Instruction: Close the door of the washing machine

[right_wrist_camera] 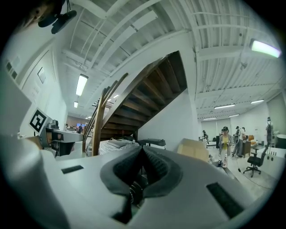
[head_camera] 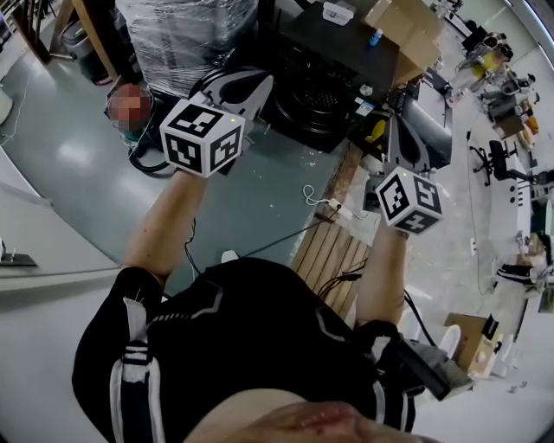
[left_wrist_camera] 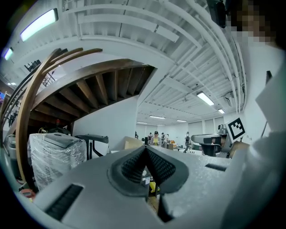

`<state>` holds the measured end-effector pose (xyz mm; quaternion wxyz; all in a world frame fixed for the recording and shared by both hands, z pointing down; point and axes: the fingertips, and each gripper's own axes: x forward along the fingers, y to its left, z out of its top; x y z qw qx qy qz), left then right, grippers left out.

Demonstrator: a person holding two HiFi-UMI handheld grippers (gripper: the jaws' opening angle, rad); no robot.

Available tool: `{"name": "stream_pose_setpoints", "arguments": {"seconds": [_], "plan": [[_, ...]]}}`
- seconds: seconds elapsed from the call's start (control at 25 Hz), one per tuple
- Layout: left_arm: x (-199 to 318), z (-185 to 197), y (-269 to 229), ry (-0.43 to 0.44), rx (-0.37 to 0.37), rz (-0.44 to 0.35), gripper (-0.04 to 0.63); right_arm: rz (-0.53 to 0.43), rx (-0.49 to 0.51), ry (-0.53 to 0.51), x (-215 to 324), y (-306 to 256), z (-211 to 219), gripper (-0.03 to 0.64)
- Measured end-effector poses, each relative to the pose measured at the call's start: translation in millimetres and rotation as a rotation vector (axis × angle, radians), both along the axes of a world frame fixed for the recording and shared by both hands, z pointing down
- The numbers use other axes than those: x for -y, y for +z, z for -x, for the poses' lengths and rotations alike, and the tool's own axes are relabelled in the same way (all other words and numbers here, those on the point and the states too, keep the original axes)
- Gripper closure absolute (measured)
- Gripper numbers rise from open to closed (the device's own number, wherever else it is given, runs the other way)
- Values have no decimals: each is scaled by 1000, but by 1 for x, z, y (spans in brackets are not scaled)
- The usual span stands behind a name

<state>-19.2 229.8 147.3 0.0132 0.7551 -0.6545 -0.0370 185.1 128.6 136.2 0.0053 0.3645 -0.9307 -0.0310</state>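
I'm on the approach: my left gripper [left_wrist_camera: 145, 156] and right gripper [right_wrist_camera: 142, 159], both clenched on nothing, point level at the black box-shaped washing machine [head_camera: 327, 76] just ahead, so next I must find its door, unclear from here, and push.

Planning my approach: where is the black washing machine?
Head view, top centre: the black washing machine sits between a plastic-wrapped white appliance on its left and a brown cardboard box at right.
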Motion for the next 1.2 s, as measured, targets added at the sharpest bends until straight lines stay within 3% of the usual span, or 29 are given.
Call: {"name": "stream_pose_setpoints", "arguments": {"seconds": [0.48, 0.92, 1.2], "plan": [[-2, 30, 4, 92, -15, -9, 594, -10, -30, 0, -14, 3, 37, 612], [49, 94, 29, -93, 88, 8, 592, 0, -28, -54, 50, 24, 87, 612], [116, 119, 26, -62, 103, 43, 592, -1, -18, -87, 121, 18, 123, 612]]}}
